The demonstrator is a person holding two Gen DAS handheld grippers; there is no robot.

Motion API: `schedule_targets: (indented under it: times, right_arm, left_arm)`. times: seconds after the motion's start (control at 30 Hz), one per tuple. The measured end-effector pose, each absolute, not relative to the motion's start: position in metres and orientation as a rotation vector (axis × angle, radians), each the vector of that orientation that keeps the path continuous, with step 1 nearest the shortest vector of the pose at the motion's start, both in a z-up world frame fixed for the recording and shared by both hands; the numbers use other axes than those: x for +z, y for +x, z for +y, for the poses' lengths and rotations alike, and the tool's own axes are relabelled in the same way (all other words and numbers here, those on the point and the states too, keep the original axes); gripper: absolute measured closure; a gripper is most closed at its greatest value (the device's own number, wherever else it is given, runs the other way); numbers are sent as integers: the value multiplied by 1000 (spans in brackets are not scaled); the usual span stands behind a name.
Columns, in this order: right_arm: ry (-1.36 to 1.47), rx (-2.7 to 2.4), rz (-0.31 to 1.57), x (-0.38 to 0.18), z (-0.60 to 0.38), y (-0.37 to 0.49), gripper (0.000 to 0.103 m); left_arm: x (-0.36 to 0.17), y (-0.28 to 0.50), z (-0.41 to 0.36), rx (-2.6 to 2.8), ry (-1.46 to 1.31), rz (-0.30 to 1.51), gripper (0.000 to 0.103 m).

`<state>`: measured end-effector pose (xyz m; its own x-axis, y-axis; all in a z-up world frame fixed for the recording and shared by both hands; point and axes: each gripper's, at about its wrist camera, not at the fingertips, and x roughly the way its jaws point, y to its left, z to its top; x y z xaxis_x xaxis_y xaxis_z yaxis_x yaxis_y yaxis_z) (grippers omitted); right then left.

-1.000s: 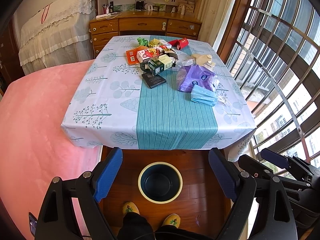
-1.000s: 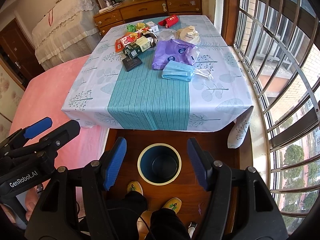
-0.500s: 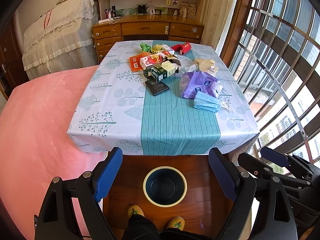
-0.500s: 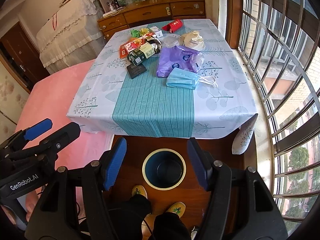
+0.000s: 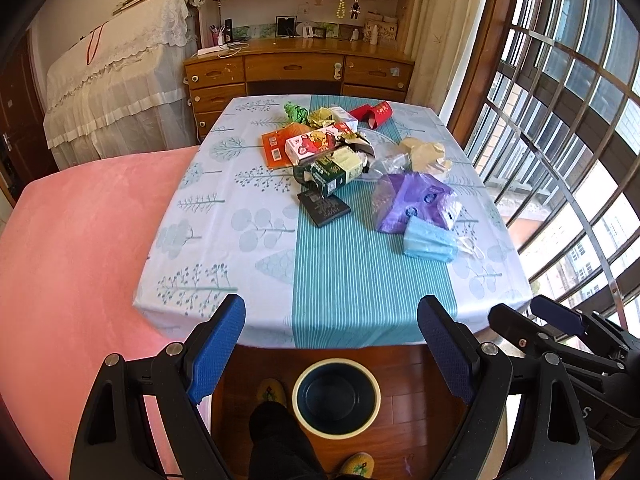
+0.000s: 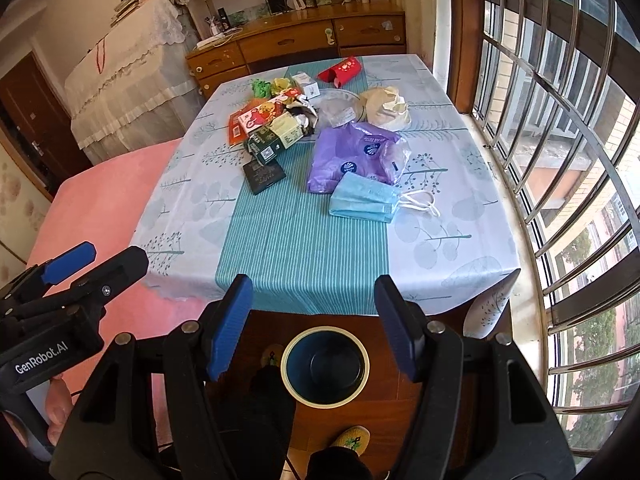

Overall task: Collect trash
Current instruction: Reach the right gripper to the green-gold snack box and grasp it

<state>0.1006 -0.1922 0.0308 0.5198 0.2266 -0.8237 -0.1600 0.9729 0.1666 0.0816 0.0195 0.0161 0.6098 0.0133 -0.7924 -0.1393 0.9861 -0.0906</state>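
Note:
Trash lies on the far half of a table (image 5: pixel 224 264) (image 6: pixel 460 248) with a leaf-print cloth: a blue face mask (image 5: pixel 428 240) (image 6: pixel 362 200), a purple plastic bag (image 5: pixel 412 200) (image 6: pixel 356 156), a black packet (image 5: pixel 324 208) (image 6: pixel 264 176), a green carton (image 5: pixel 332 170) (image 6: pixel 272 142), a red-and-white box (image 5: pixel 316 142) and a red tube (image 5: pixel 372 112) (image 6: pixel 340 70). A dark bin with a cream rim (image 5: pixel 336 396) (image 6: pixel 325 366) stands on the floor at the table's near edge. My left gripper (image 5: pixel 332 344) and right gripper (image 6: pixel 314 320) hang open and empty above the bin, short of the table.
A pink bed (image 5: pixel 72 240) lies left of the table. A window with metal bars (image 5: pixel 568 120) runs along the right. A wooden dresser (image 5: pixel 296 76) stands behind the table. The person's legs and slippers (image 5: pixel 356 464) are on the wood floor beside the bin.
Both grippers have moved forward toward the table, still open. The table and trash fill more of each view, and the bin sits lower in the frames.

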Motion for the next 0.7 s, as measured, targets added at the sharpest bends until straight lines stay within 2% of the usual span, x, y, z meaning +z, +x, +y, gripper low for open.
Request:
schedule_targets:
  times: [0.37,0.7]
  right_arm:
    - [199,12,1070,4,-176,198,42]
    - [275,-60,1106,-29,-126,271,42]
  left_arm:
    - [6,227,77,-55,-91,995,14]
    - [-34,356,123,-134,-7,1070,14]
